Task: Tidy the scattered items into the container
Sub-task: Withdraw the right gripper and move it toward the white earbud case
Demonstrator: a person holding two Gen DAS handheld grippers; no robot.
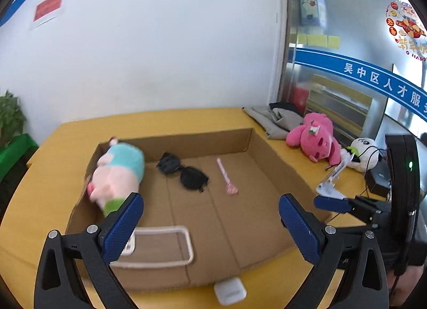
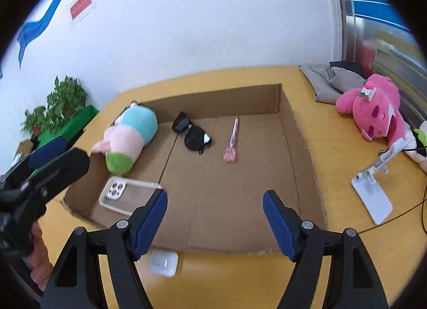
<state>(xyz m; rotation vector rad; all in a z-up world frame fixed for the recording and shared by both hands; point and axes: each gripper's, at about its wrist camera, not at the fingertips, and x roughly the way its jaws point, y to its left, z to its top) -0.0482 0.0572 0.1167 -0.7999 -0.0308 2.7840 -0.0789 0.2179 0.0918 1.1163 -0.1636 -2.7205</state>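
Blue ribbed pads of the left gripper (image 1: pixel 210 229) and the right gripper (image 2: pixel 214 225) stand apart with nothing between them, both poised over the near edge of the cardboard container (image 2: pixel 304 149). Nearest, a small white case (image 2: pixel 163 263) lies on the yellow desk (image 2: pixel 347 250) just outside the container's near wall; judged the most convenient next pick, it calls for a steep descent and jaws squared across its short sides, since its smooth shell may slip. Inside the container, from near to far: a clear phone case (image 2: pixel 128 194), a pastel plush toy (image 2: pixel 125 141) against the left wall, black sunglasses (image 2: pixel 192 133) and a pink pen (image 2: pixel 232 138). Farther right, outside the container, a white phone stand (image 2: pixel 373 197), a pink plush (image 2: pixel 373 114) and folded grey cloth (image 2: pixel 333 79) rest on the desk.
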